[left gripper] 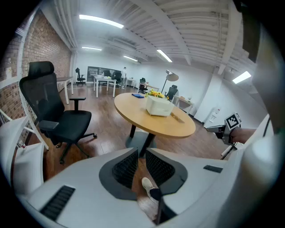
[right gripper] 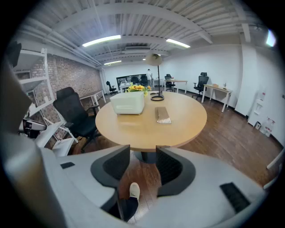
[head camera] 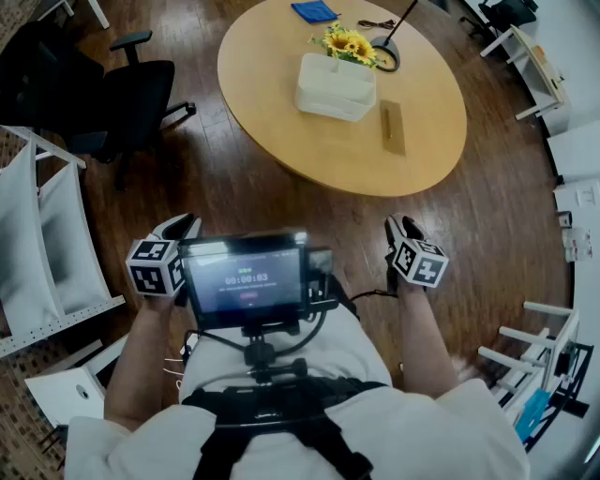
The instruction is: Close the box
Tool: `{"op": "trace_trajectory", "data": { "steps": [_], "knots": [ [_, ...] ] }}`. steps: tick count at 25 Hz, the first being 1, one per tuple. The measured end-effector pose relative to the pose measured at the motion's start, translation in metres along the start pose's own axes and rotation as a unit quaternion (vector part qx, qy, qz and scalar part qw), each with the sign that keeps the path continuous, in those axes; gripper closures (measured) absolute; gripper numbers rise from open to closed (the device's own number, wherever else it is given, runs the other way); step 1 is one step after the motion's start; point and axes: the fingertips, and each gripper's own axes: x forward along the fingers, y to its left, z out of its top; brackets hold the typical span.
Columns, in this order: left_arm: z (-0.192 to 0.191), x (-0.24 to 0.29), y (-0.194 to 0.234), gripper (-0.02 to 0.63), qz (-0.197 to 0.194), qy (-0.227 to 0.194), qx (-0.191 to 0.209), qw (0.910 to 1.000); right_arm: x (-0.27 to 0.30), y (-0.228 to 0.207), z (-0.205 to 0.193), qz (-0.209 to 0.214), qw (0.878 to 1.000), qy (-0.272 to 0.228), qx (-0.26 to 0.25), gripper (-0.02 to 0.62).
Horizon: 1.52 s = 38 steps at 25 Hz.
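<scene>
A white open box [head camera: 336, 86] stands on the round wooden table [head camera: 281, 122], far ahead of both grippers. It also shows as a box [left gripper: 159, 106] in the left gripper view and as a box [right gripper: 128, 103] in the right gripper view. A slatted wooden piece [head camera: 392, 127] lies flat to its right. My left gripper [head camera: 178, 226] and right gripper [head camera: 405, 225] hang close to the person's body, over the floor and well short of the table. The left gripper [left gripper: 141, 153] stands open with a narrow gap between its jaws, the right gripper [right gripper: 143, 151] wider open. Only floor and a shoe show between each pair.
Sunflowers [head camera: 349, 44], a lamp base [head camera: 386, 56] and a blue cloth [head camera: 314, 11] sit behind the box. A black office chair [head camera: 112, 98] stands at the left, white shelving [head camera: 47, 244] nearer. A screen [head camera: 246, 279] rides on the chest rig. White furniture [head camera: 539, 352] lines the right.
</scene>
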Motion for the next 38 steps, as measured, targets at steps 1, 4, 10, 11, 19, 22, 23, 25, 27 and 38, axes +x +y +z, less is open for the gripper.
{"op": "trace_trajectory", "data": {
  "steps": [1,4,10,11,19,22,23,25,27,38],
  "knots": [
    [0.005,0.002,-0.001,0.545,-0.001,-0.004,-0.001,1.0,0.001,-0.006,0.003,-0.006,1.0,-0.001,-0.002,0.403],
    [0.028,0.022,-0.006,0.545,-0.003,-0.01,-0.004,0.9999,0.014,-0.025,0.024,-0.016,1.0,0.002,-0.01,0.405],
    [0.069,0.085,-0.016,0.545,-0.001,-0.004,-0.015,0.9999,0.065,-0.058,0.075,-0.011,1.0,0.018,-0.02,0.405],
    [0.071,0.093,-0.018,0.545,-0.001,-0.001,-0.017,0.9999,0.072,-0.062,0.081,-0.01,0.999,0.019,-0.026,0.405],
    [0.095,0.129,-0.032,0.545,0.009,0.001,-0.02,0.9998,0.16,-0.091,0.127,-0.007,0.997,0.039,-0.068,0.419],
    [0.097,0.134,-0.029,0.545,0.022,0.003,-0.026,0.9994,0.193,-0.09,0.14,-0.003,0.995,0.05,-0.081,0.425],
    [0.097,0.136,-0.027,0.545,0.026,0.004,-0.029,0.9992,0.206,-0.091,0.141,-0.002,0.995,0.058,-0.083,0.425],
    [0.095,0.139,-0.024,0.545,0.032,0.008,-0.034,0.9989,0.229,-0.095,0.143,-0.007,0.994,0.074,-0.082,0.437],
    [0.094,0.142,-0.022,0.545,0.035,0.012,-0.036,0.9987,0.244,-0.098,0.146,-0.016,0.993,0.085,-0.076,0.44],
    [0.114,0.14,-0.03,0.545,0.051,-0.005,-0.02,0.9985,0.247,-0.121,0.14,-0.039,0.993,0.084,-0.071,0.584]
  ]
}}
